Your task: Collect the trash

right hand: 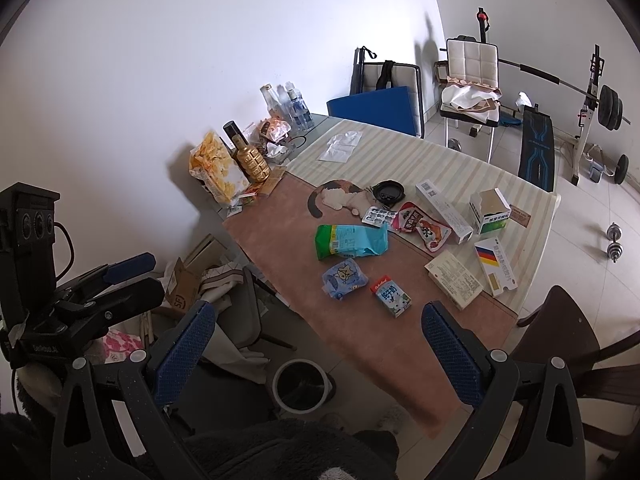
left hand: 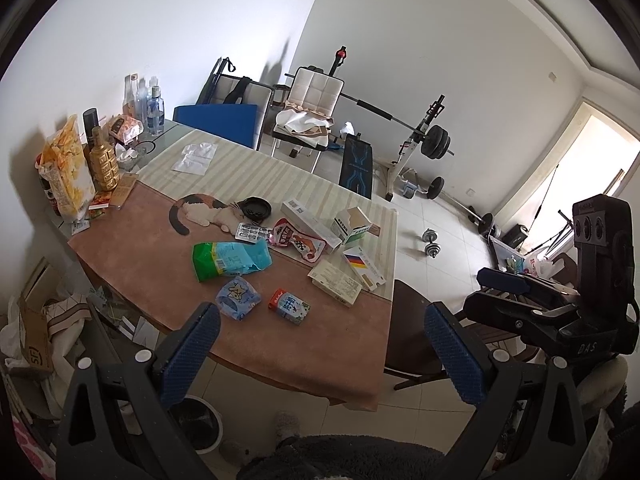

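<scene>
Trash lies on the table (left hand: 320, 344) (right hand: 380, 360): a green-blue bag (left hand: 230, 260) (right hand: 350, 241), a small blue cat wrapper (left hand: 238, 298) (right hand: 344, 278), a small milk carton (left hand: 289, 306) (right hand: 390, 295), a red pouch (left hand: 298, 240) (right hand: 424, 228), a blister pack (left hand: 252, 233) (right hand: 378, 215), a black lid (left hand: 256, 208) (right hand: 387, 191) and several medicine boxes (left hand: 344, 256) (right hand: 460, 240). My left gripper (left hand: 322, 350) is open and empty, above the table's near edge. My right gripper (right hand: 320, 348) is open and empty, above a round bin (right hand: 301, 385) (left hand: 196, 420) on the floor.
Bottles and a snack bag (left hand: 68, 168) (right hand: 218, 168) stand at the table's wall side. A dark chair (left hand: 416, 336) (right hand: 560, 328) is at the near right corner. Cardboard and bags (left hand: 36, 344) (right hand: 184, 292) crowd the floor at left. Gym gear (left hand: 424, 140) stands behind.
</scene>
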